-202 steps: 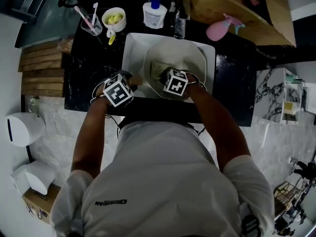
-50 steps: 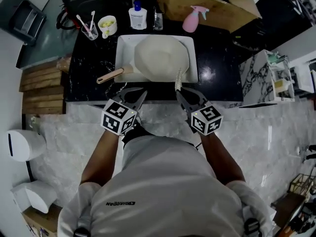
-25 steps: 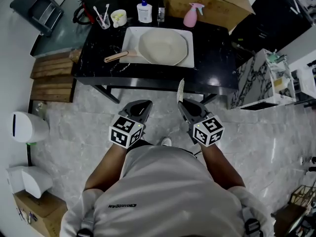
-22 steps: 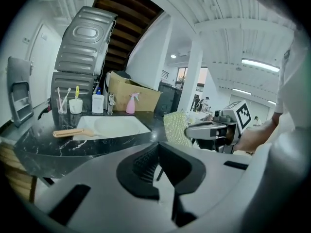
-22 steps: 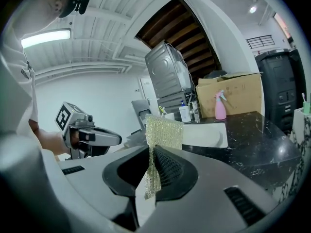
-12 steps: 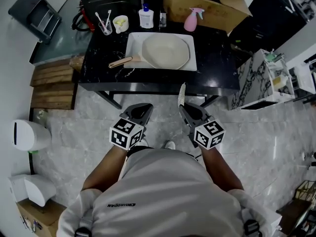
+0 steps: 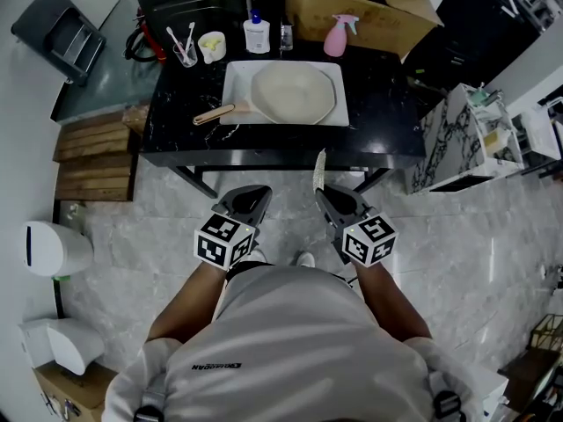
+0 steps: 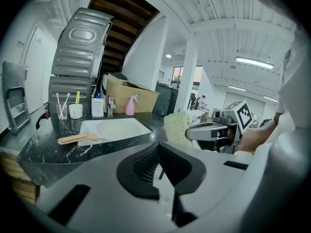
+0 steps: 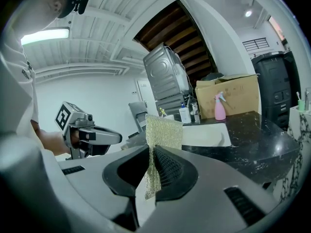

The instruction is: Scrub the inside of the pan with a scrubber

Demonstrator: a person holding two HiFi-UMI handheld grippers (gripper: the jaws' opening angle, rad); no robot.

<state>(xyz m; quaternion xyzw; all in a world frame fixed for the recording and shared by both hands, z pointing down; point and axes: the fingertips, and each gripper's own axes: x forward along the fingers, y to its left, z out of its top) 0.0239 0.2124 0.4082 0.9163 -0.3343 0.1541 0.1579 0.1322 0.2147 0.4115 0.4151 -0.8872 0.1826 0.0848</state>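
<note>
The cream pan (image 7: 292, 93) with its wooden handle (image 7: 215, 112) lies in a white tray (image 7: 236, 77) on the black table (image 7: 387, 104). I stand back from the table, both grippers over the marble floor. My right gripper (image 7: 329, 199) is shut on a flat mesh scrubber (image 7: 318, 170) that sticks up from its jaws. In the right gripper view the scrubber (image 9: 163, 130) hangs pinched at my right gripper (image 9: 151, 165). My left gripper (image 7: 252, 202) is shut and holds nothing. In the left gripper view my left gripper (image 8: 160, 148) shows no gap, and the pan handle (image 8: 73, 139) lies far ahead.
Behind the tray stand a toothbrush cup (image 7: 181, 49), a mug (image 7: 211, 45), a white bottle (image 7: 257, 33) and a pink spray bottle (image 7: 334, 35). A cardboard box (image 7: 352, 3) sits at the back. Wooden pallets (image 7: 88, 152) lie left, a marble shelf (image 7: 457, 139) right.
Both grippers left the pan and came back from the table with me. The scrubber stayed in the right gripper. Over the last second little has moved.
</note>
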